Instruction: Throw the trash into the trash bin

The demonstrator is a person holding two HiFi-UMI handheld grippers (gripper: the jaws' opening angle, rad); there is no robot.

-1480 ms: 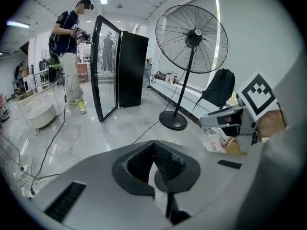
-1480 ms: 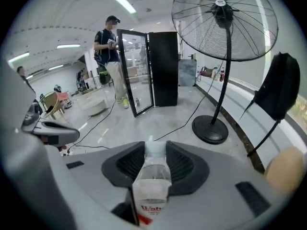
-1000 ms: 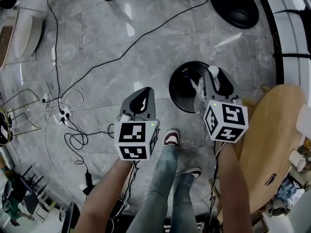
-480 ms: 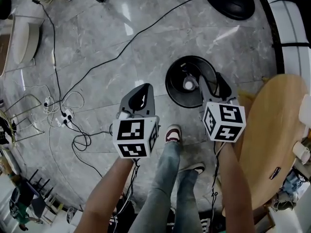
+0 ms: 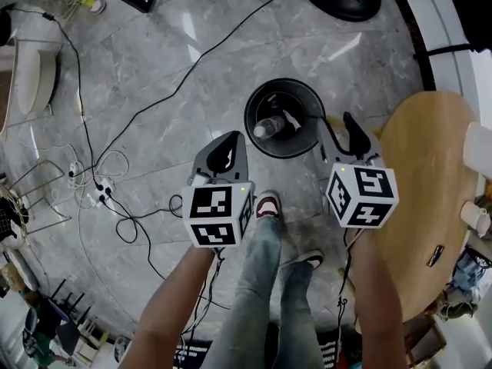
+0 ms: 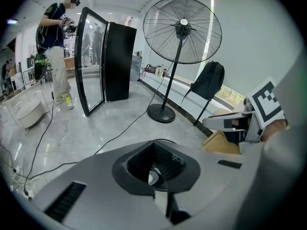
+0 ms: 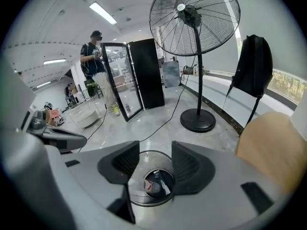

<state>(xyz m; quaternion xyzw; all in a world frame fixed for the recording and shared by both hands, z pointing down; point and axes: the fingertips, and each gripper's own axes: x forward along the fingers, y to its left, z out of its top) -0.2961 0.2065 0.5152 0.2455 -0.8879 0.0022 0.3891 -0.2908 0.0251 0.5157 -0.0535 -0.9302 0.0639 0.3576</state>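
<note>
The task is judged all but done: the bottle (image 5: 267, 127) is seen lying inside the trash bin (image 5: 252, 104), the right gripper (image 5: 339, 126), its jaws just opened, is spread empty beside the bin's right rim, and the left gripper (image 5: 226, 143) is closed on nothing.

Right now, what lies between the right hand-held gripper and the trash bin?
Only air: in the right gripper view the right hand-held gripper, jaws just opened and empty, frames the trash bin below.

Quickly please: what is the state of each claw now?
Left claw: closed, nothing seen held.
Right claw: open, just been opening, empty; the bottle lies in the trash bin below.
</note>
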